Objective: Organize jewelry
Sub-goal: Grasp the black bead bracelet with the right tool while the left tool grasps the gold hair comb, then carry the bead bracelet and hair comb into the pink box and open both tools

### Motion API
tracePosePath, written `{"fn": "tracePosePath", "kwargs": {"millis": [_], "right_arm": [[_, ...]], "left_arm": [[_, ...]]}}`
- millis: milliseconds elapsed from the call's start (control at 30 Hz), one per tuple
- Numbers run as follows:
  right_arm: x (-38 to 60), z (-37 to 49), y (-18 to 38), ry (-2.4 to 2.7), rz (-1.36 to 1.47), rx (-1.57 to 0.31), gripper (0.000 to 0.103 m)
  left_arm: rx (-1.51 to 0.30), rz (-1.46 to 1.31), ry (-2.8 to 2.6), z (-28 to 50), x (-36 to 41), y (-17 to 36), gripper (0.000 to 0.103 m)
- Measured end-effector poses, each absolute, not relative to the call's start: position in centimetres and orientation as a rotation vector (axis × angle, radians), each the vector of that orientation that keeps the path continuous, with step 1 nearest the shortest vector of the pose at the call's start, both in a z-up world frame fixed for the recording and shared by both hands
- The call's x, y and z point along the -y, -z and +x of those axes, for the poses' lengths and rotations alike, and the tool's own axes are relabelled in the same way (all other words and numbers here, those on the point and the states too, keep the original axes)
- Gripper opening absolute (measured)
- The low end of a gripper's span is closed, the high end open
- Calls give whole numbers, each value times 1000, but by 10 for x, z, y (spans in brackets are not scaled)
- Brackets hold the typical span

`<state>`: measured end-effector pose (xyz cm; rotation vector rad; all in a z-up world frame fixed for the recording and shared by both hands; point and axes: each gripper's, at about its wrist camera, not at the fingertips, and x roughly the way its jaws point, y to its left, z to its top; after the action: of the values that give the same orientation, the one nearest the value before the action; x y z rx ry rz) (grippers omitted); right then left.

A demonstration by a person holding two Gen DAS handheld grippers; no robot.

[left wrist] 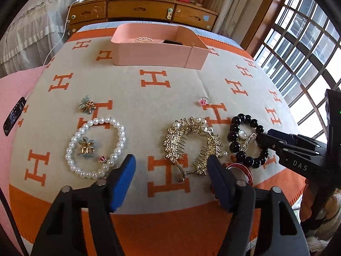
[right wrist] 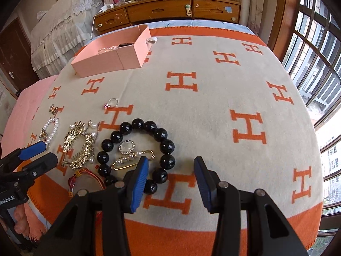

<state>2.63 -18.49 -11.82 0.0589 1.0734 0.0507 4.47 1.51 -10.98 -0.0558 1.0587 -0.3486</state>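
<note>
Jewelry lies on the H-patterned blanket point(left wrist: 149, 98). A pearl bracelet point(left wrist: 73, 143) rings a flower earring point(left wrist: 85, 147); another flower earring point(left wrist: 87, 105) lies behind it. A gold hair comb point(left wrist: 192, 143), a black bead bracelet point(right wrist: 164, 143) around a pearl brooch point(right wrist: 127, 147), a red bangle point(left wrist: 245, 170) and a pink-stone ring point(left wrist: 204, 100) lie to the right. My left gripper point(left wrist: 171, 177) is open and empty, just before the comb. My right gripper point(right wrist: 171, 179) is open and empty at the black bracelet's near right edge. A pink box point(left wrist: 149, 53) at the back holds pearls.
A wooden dresser point(left wrist: 140, 10) stands beyond the bed. A window point(left wrist: 302, 49) is on the right. A phone point(left wrist: 15, 113) and a white cable point(left wrist: 55, 49) lie on the pink sheet at the left.
</note>
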Motion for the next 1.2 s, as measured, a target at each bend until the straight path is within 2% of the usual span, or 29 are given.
{"fn": "tracePosePath", "kwargs": {"millis": [67,167,900,933,1033,1200], "right_arm": [[184,30,119,-53,33,-1065,28],[184,34,119,-65,2,-1056,15],[213,33,112,-177,125,-1033,15],[214,33,112,-178,130,-1034,15],[217,32,112,-181,144,-1034,15],[220,29,111,-184,155,-1027,15]], "left_arm": [[-1082,-28,361,53,-7,114,49],[-1083,22,373,60,4,114,49],[-1050,355,572,105,53,113,49],[-1052,361,589,106,53,113,48],[-1064,352,613,107,53,111,25],[-1068,315,590,103,47,109,23]]}}
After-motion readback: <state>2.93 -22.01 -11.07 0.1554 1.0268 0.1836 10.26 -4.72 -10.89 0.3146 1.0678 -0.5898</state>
